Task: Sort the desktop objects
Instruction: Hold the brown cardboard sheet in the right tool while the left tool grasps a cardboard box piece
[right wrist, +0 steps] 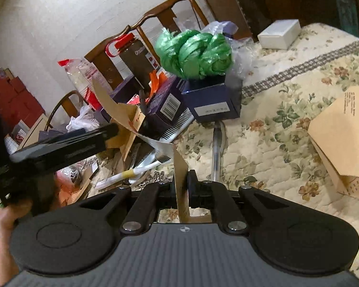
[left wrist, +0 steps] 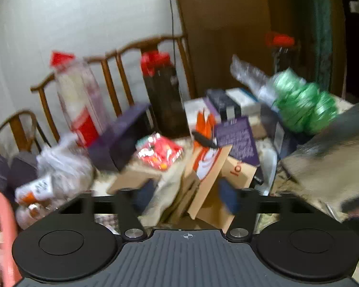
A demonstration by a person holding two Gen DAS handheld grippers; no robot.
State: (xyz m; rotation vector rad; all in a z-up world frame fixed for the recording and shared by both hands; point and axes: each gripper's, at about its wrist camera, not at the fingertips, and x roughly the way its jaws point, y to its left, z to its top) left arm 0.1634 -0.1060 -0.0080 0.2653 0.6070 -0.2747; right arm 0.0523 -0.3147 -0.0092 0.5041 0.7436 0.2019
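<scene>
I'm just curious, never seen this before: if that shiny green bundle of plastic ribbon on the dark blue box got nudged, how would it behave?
The shiny green bundle of plastic ribbon looks loosely wound, so probably light and squashy. Perched atop the dark blue box, it would likely slide or tumble off.

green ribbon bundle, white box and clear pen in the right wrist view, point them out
green ribbon bundle (right wrist: 193, 53), right wrist view, middle of the shiny loops
white box (right wrist: 278, 33), right wrist view, its top face
clear pen (right wrist: 216, 148), right wrist view, mid barrel

Probably a home: floral quilt (right wrist: 287, 110), wooden chairs (right wrist: 155, 12), household clutter.
</scene>
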